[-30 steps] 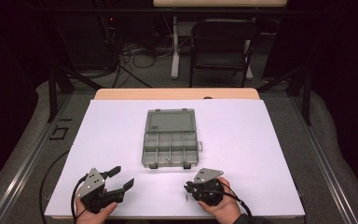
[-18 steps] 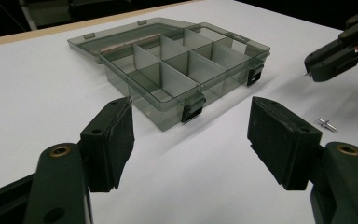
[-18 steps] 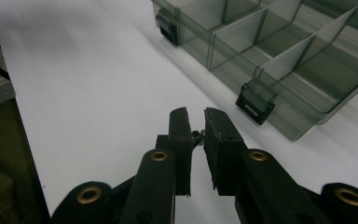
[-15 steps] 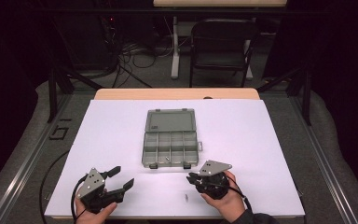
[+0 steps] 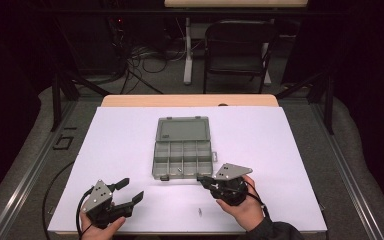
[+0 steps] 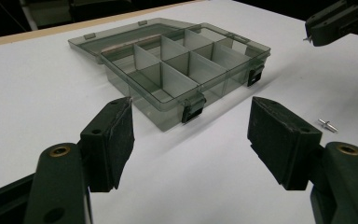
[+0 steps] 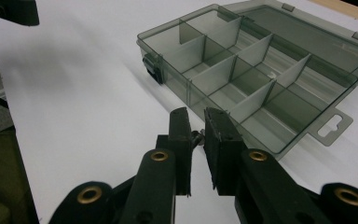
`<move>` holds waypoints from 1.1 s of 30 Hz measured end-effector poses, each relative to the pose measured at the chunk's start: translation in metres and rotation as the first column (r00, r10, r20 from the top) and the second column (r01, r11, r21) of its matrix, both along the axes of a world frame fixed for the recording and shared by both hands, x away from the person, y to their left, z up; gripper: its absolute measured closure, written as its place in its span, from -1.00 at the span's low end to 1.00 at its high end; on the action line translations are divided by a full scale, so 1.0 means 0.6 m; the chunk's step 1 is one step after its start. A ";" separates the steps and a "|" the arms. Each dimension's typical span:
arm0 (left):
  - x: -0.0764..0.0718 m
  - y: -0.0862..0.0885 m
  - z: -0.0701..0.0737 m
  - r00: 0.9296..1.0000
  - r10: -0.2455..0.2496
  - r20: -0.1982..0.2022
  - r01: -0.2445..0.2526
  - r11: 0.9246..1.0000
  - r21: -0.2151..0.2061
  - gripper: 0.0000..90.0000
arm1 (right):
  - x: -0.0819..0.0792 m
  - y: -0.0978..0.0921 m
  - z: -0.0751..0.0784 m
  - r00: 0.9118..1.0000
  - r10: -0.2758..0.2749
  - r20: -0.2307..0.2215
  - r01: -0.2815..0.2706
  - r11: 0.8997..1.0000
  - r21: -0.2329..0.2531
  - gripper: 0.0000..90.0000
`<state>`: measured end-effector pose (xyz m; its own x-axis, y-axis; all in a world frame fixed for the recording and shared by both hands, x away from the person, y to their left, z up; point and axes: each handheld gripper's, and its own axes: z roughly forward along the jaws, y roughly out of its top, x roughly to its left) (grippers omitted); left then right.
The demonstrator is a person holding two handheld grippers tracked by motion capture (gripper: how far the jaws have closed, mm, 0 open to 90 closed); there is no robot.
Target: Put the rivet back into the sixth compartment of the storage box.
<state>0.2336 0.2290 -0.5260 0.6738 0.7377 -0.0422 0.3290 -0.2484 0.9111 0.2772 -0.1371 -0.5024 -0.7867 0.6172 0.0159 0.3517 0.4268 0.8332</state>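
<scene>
A grey see-through compartment box (image 5: 156, 160) lies open in the middle of the white table, its lid (image 5: 183, 129) flat behind it. My right gripper (image 5: 203, 179) hovers at the box's near edge, jaws shut on a small metal pin (image 7: 196, 136); the box's near wall (image 7: 168, 70) is just past the tips. My left gripper (image 5: 132, 189) rests at the front left, wide open, nothing between its pads (image 6: 116, 135). In its view the box (image 6: 168, 116) stands ahead and the right gripper (image 6: 314, 35) enters at top right. A second small pin (image 5: 199, 211) lies loose on the table.
The white sheet (image 5: 120, 135) covers the table, with bare room left and right of the box. A black chair (image 5: 237, 50) and cables stand beyond the far edge. The box's dividers (image 7: 254, 100) make several compartments; a tiny pale speck (image 5: 179, 170) sits in a front one.
The right gripper has moved away from the person, up to the box's near edge, with its jaws staying shut. The left gripper has not moved.
</scene>
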 end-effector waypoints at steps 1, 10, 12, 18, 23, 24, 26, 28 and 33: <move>0.000 0.000 0.000 1.000 0.000 0.001 0.000 1.000 0.000 -0.30 | 0.001 0.001 0.002 1.000 -0.001 0.001 0.001 1.000 0.002 0.80; 0.000 0.000 0.000 1.000 0.010 0.012 -0.010 1.000 -0.011 -0.34 | 0.020 0.013 0.028 1.000 0.003 0.021 -0.003 1.000 -0.002 0.80; 0.000 0.000 -0.001 1.000 0.011 0.013 -0.011 1.000 -0.013 -0.37 | 0.025 0.017 0.031 1.000 0.005 0.026 -0.005 1.000 -0.007 0.80; 0.001 0.001 -0.001 1.000 0.017 0.016 -0.017 1.000 -0.011 -0.40 | 0.042 0.034 0.041 0.999 0.012 0.030 -0.012 1.000 -0.017 0.80; 0.001 0.002 0.000 1.000 0.018 0.009 -0.018 1.000 -0.014 -0.40 | 0.056 0.048 0.048 0.999 0.010 0.033 -0.010 1.000 -0.014 0.80; 0.001 0.002 0.000 1.000 0.016 0.006 -0.016 1.000 -0.014 -0.40 | 0.056 0.048 0.048 0.999 0.010 0.033 -0.010 1.000 -0.014 0.80; 0.001 0.002 -0.001 1.000 0.016 0.003 -0.016 1.000 -0.008 -0.40 | 0.064 0.054 0.052 0.999 0.008 0.032 -0.008 1.000 -0.008 0.80; 0.002 0.002 -0.001 1.000 0.016 0.004 -0.016 1.000 -0.009 -0.40 | 0.067 0.057 0.053 1.000 0.008 0.030 -0.008 1.000 -0.004 0.80; 0.002 0.002 -0.001 1.000 0.018 0.006 -0.018 1.000 -0.007 -0.40 | 0.079 0.071 0.057 0.999 0.008 0.034 -0.008 1.000 0.003 0.80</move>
